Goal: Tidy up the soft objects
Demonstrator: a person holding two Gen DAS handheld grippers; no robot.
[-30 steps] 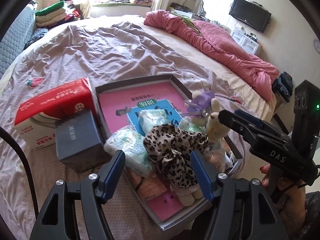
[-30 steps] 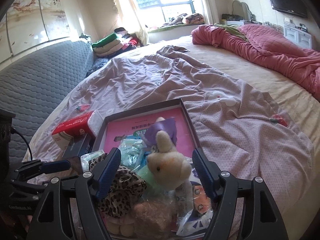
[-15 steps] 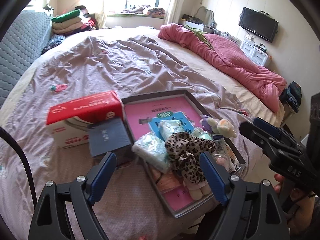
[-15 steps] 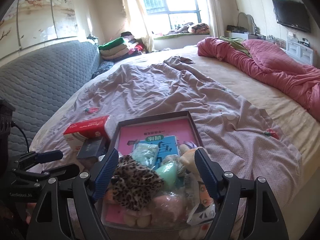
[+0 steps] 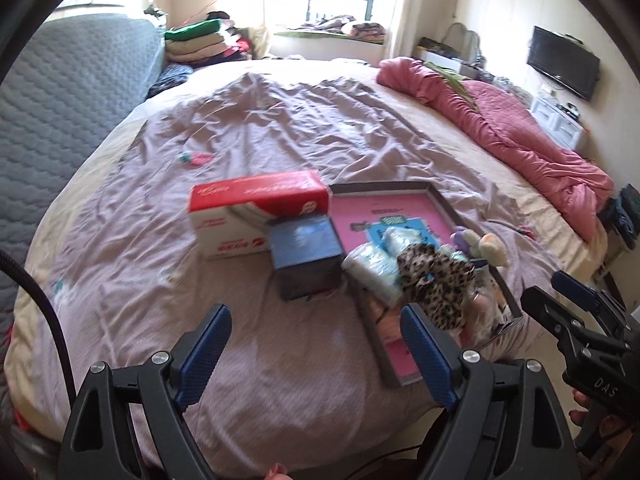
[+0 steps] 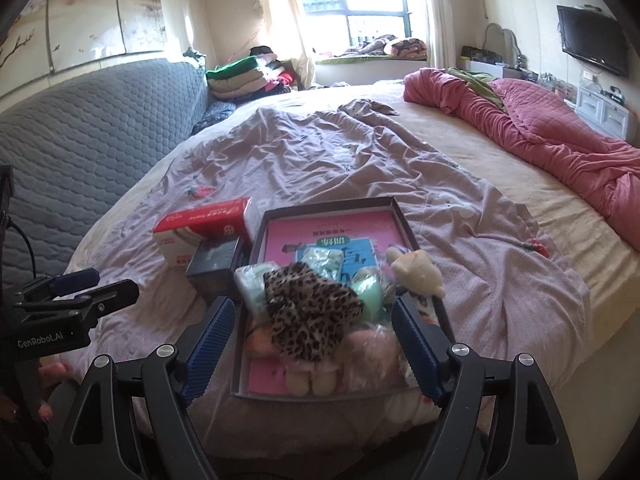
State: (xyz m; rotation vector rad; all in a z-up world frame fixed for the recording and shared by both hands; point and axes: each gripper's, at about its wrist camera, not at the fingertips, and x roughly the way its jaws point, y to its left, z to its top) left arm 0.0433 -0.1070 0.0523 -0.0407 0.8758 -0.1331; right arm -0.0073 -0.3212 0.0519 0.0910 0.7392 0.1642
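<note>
Left wrist view
- Task items: the leopard-print soft toy (image 5: pixel 438 280) lies on a heap of soft packets in the near end of the shallow tray (image 5: pixel 384 187), which rests on the bed (image 5: pixel 280 120); a cream plush (image 5: pixel 494 249) sits at the tray's right edge.
- Neighbours: a dark box (image 5: pixel 306 256) touches the tray's left wall; a red-and-white carton (image 5: pixel 256 214) stands just behind it.
- Risk: the tray's near corner appears to reach the mattress edge. Judged hazard: pressing on the heap could tip the tray off the bed.
- Left hand-held gripper (image 5: pixel 316 354): jaws spread wide, nothing between them, bare sheet below; no contact with any item. The right finger (image 5: pixel 428 354) overlaps the tray's near wall in the picture only.
- Right hand-held gripper: visible at the right border, off the bed edge, clear of the tray.

Right wrist view
- Task items: the leopard-print soft toy (image 6: pixel 312 306) is centred between the fingers, lower in depth, on top of the heap; the cream plush (image 6: pixel 418 272) leans over the tray's right wall.
- Risk: the heap is loose and stacked above the low walls. Judged hazard: a grasp at the toy could snag the packets beneath and drag them out; the plush could roll onto the sheet.
- Right hand-held gripper (image 6: pixel 314 350): jaws wide apart, empty; pads frame the toy but do not touch it.
- Left hand-held gripper (image 6: pixel 76 288): seen at the left border, above the sheet, empty.
</note>
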